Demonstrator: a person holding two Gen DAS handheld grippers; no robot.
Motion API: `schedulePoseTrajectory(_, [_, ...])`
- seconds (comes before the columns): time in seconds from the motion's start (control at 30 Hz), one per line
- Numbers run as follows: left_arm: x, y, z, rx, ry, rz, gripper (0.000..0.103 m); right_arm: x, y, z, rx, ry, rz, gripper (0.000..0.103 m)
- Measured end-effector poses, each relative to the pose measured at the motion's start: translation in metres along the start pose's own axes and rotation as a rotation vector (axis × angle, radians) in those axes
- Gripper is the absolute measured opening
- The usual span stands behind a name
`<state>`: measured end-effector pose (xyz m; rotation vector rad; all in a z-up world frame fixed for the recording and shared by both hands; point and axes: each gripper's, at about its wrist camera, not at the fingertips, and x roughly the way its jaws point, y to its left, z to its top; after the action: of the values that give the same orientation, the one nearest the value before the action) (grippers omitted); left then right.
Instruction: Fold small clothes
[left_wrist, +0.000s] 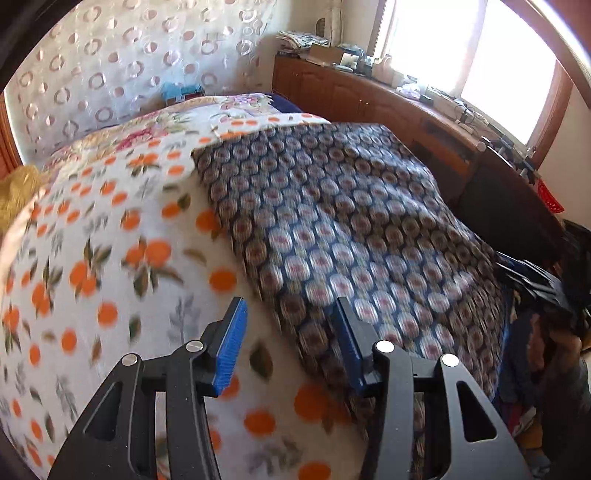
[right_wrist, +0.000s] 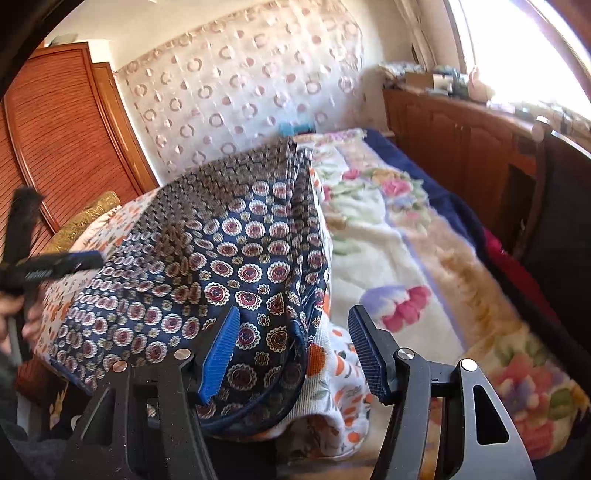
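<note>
Left wrist view shows my left gripper (left_wrist: 291, 347) with jaws apart and gripping nothing, poised over the near edge of the navy medallion-print garment (left_wrist: 347, 229), which lies spread on the orange-print blanket (left_wrist: 92, 266). My right gripper (right_wrist: 293, 354) likewise gapes empty beside its near corner. I judge folding barely begun; no containers visible.

My left camera sits just behind my left gripper (left_wrist: 291, 345) and looks down from close up, across the bed toward the window (left_wrist: 476, 55). My right camera sits just behind my right gripper (right_wrist: 291, 350) and looks along the bed toward the curtain (right_wrist: 240, 92). Both see the dark patterned cloth (left_wrist: 351, 229) lying on the orange-dotted blanket (left_wrist: 96, 266).
</note>
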<state>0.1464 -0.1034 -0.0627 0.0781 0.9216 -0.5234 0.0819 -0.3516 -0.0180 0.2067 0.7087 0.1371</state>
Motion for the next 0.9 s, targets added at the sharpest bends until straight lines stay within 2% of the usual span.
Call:
schedulePoseTrajectory(0.13, [-0.006,-0.011,-0.022,-0.012,0.008,-0.047,0.049,0.013,-0.003,0.008,0.031,0.05,0.023,0.063])
schedulePoseTrajectory(0.4, [-0.009,-0.036,-0.053,-0.013,0.034,-0.106,0.049,0.013,-0.013,0.015,0.058,0.077,0.095,0.063])
schedulePoseTrajectory(0.5, [-0.01,-0.042,-0.058,-0.008,0.038,-0.105,0.049,0.011,-0.013,0.015,0.033,0.07,0.079,0.057])
schedulePoseTrajectory(0.57, [-0.012,-0.044,-0.06,-0.017,0.04,-0.115,0.049,0.009,-0.014,0.014,0.028,0.062,0.068,0.053])
schedulePoseTrajectory(0.7, [-0.013,-0.05,-0.065,0.0,0.043,-0.112,0.045,-0.002,-0.016,0.012,0.0,0.031,0.009,0.027])
schedulePoseTrajectory(0.8, [-0.014,-0.055,-0.067,0.024,0.042,-0.084,0.044,-0.01,-0.015,0.01,-0.026,0.014,-0.016,0.017])
schedulePoseTrajectory(0.83, [-0.014,-0.057,-0.068,0.029,0.042,-0.08,0.041,-0.012,-0.015,0.009,-0.036,0.008,-0.027,0.012])
schedulePoseTrajectory(0.9, [-0.013,-0.059,-0.067,0.04,0.043,-0.081,0.022,-0.018,-0.015,0.008,-0.048,-0.012,-0.026,0.007])
